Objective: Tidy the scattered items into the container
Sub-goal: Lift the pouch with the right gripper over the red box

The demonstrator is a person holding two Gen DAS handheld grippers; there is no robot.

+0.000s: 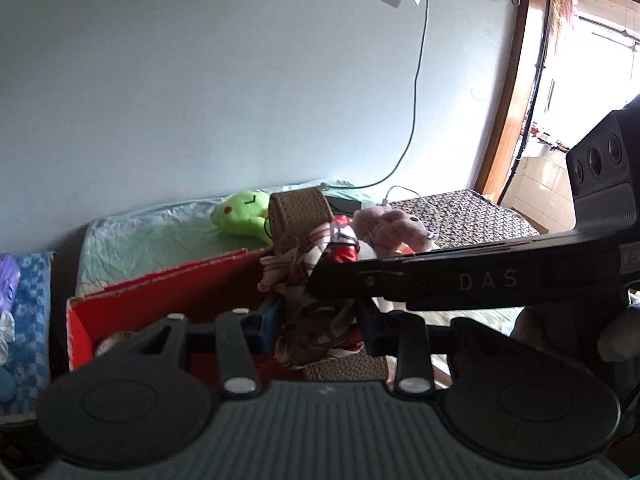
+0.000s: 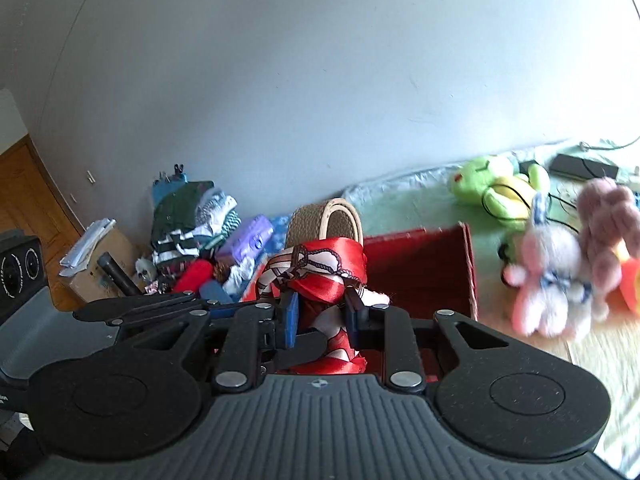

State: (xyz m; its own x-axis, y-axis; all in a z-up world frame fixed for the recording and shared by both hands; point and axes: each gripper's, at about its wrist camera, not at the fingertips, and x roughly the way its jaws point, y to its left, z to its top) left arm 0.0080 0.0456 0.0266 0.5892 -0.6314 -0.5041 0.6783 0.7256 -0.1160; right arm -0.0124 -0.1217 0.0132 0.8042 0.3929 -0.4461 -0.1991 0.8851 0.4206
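Observation:
A red and white patterned scarf (image 2: 320, 264) is knotted around a tan strap loop (image 2: 324, 220), and both grippers hold the bundle above the red box (image 2: 420, 272). My right gripper (image 2: 322, 314) is shut on the scarf, its blue pads pressing the cloth from both sides. My left gripper (image 1: 318, 326) is shut on the same scarf (image 1: 320, 332), with the tan strap (image 1: 298, 220) rising behind it. In the left wrist view one of the right gripper's black fingers (image 1: 400, 280) crosses from the right onto the cloth. The red box (image 1: 180, 292) lies below and to the left.
A green plush (image 2: 492, 192), a pink bunny (image 2: 548, 272) and a mauve plush (image 2: 608, 232) lie on the bed right of the box. A pile of clothes (image 2: 192, 220), a purple item (image 2: 248, 240) and a cardboard carton (image 2: 104, 264) stand at the left. The wall is close behind.

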